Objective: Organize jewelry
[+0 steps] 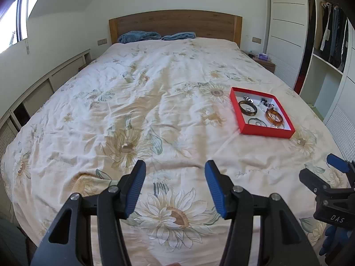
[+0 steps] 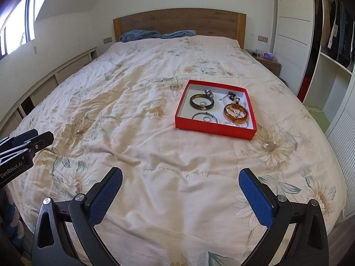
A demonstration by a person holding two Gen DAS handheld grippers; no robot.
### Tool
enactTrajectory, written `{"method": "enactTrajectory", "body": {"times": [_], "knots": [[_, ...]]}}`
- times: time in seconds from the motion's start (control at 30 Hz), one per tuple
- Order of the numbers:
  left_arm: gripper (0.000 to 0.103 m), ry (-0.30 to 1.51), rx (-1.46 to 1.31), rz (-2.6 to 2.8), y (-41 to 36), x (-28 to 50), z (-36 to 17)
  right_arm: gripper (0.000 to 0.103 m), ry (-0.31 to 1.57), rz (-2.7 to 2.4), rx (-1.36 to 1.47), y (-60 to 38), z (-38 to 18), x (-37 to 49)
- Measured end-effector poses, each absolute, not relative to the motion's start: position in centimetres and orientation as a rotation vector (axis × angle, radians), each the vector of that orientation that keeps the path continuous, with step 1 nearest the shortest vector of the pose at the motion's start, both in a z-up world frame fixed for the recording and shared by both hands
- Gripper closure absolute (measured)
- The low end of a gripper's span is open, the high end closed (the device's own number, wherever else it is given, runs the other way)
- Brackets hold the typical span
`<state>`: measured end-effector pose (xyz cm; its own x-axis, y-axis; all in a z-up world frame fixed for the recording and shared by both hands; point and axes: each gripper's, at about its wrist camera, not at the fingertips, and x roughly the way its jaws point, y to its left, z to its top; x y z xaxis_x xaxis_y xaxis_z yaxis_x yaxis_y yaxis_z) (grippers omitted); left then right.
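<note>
Over on the left, the left gripper (image 1: 175, 168) hangs above the near end of the bed (image 2: 133, 115), blue pads spread apart, nothing between them. The sunflower-print duvet lies rumpled and bare beneath it. Moving right, the right gripper (image 2: 180, 177) hovers just beside its partner, jaws wide, also empty-handed.

Now farther right and a little beyond both grippers: the red box (image 2: 213, 130), shallow, white inside, sitting flat on the duvet. All the jewelry is in here. Near its far-left corner lies a dark bangle (image 2: 201, 102) with a small ring (image 2: 202, 103) inside its loop, and a silver piece (image 2: 208, 93) touches its far rim. Nearer, a thin silver bangle (image 2: 204, 117) with another small ring inside it. On the right half, an amber bangle (image 2: 235, 113), with a beaded chain (image 2: 230, 96) beyond it and a silver chain (image 2: 235, 124) at the near wall.

At the far end, two blue towels (image 2: 155, 34) rest by the wooden headboard (image 2: 177, 22).
</note>
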<state>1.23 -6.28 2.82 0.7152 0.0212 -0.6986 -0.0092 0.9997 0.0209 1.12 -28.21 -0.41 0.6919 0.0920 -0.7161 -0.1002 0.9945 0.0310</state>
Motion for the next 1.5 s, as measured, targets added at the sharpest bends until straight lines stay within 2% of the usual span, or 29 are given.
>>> {"method": "enactTrajectory", "body": {"times": [1.5], "knots": [[0.045, 0.771, 0.025, 0.007, -6.43, 0.82, 2.7, 0.0, 0.796, 0.109, -0.023, -28.19, -0.17, 0.86]]}}
